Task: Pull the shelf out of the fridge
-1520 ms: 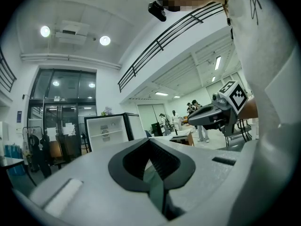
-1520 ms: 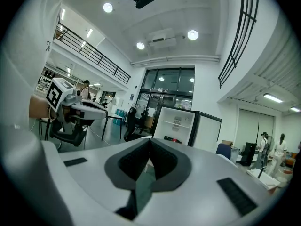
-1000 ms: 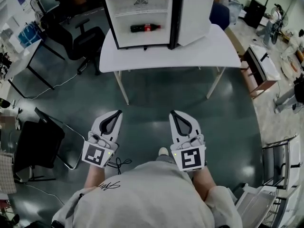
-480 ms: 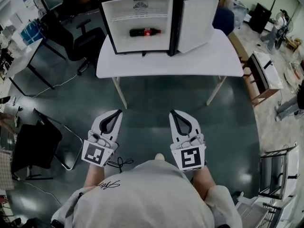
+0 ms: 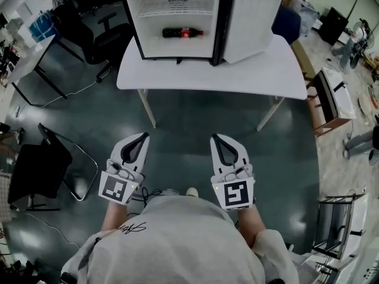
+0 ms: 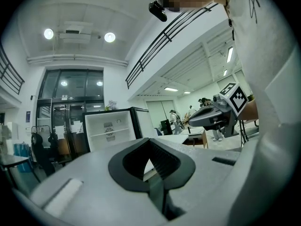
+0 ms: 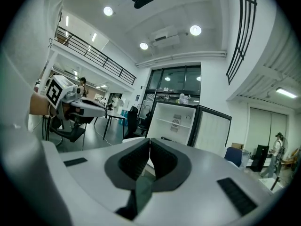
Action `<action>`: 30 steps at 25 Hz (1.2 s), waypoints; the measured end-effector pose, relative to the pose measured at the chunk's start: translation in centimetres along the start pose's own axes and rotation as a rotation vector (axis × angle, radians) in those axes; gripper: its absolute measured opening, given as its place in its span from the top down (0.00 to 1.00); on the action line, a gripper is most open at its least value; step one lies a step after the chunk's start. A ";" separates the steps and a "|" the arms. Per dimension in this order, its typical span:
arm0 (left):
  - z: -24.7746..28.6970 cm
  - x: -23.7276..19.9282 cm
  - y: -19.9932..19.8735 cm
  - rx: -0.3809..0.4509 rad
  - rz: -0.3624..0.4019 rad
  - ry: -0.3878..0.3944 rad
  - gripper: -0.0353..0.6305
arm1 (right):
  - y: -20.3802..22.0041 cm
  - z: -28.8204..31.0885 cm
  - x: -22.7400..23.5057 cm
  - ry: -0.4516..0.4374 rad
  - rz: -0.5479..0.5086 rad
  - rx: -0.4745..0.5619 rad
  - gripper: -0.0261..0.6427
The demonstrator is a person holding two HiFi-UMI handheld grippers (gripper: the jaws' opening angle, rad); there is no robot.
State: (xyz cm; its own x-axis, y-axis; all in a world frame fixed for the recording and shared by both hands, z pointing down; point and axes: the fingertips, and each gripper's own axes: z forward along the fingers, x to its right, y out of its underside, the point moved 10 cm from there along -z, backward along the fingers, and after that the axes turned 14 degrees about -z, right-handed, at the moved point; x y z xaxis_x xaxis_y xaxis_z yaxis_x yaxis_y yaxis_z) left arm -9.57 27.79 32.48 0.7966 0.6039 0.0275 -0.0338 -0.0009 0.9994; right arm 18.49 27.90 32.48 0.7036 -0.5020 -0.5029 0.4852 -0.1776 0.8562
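Left gripper [image 5: 144, 136] and right gripper [image 5: 215, 139], fingers [image 5: 124, 151] pressed together, empty, sit near, well apart from the open fridge [image 5: 177, 16] on the far worktop [image 5: 249, 73].

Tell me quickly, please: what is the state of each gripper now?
Left white two-jaw gripper: closed, holding nothing.
Right white two-jaw gripper: closed, holding nothing.

My right claw [image 7: 149, 141] is closed, tips meeting with nothing between them. Beyond them stands the open fridge [image 7: 182, 111], white inside, with a shelf [image 7: 173, 123] across its middle and a dark bottle [image 7: 167, 138] lying below. Its door [image 7: 212, 128] swings right. My left claw [image 7: 109, 111] shows at the far left.
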 end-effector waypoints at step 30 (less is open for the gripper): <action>0.2 -1.1 -0.1 -0.006 0.008 -0.055 0.94 | 0.4 1.8 0.8 -0.045 0.004 0.013 0.94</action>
State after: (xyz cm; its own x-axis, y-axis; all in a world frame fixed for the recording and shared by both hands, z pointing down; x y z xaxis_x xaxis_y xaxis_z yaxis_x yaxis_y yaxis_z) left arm -10.37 26.96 32.32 0.8280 0.5595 0.0371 -0.0439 -0.0013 0.9990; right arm 18.35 25.91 32.59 0.6813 -0.5406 -0.4936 0.4753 -0.1861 0.8599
